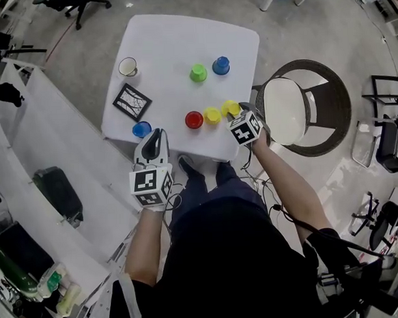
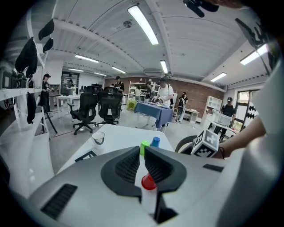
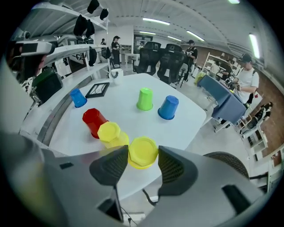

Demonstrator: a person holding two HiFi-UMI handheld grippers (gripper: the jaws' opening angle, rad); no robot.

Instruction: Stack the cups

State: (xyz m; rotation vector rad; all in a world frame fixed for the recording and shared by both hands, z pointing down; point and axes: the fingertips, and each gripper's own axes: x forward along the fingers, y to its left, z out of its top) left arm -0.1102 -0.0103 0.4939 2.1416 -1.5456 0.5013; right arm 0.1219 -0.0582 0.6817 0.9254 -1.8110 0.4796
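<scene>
Several upturned cups stand on the white table [image 1: 162, 39]: green [image 1: 198, 73], blue [image 1: 220, 65], red [image 1: 194, 119], yellow [image 1: 212, 115], and a small blue one [image 1: 141, 129]. My right gripper [image 1: 235, 112] is at the table's right front corner, shut on a second yellow cup [image 3: 143, 152] with a pad against each side. Just left of it are the other yellow cup [image 3: 110, 133] and the red cup [image 3: 93, 120]. My left gripper [image 1: 159, 138] hovers at the front edge. Its jaws [image 2: 141, 155] are a narrow slit apart and hold nothing. The red cup [image 2: 148, 181] shows through the slit.
A clear mug [image 1: 127, 66] and a black framed pad [image 1: 132, 101] lie at the table's left side. A round wicker chair [image 1: 301, 109] stands close to the right edge. A white shelf [image 1: 29, 148] runs along the left, and office chairs and people are farther off.
</scene>
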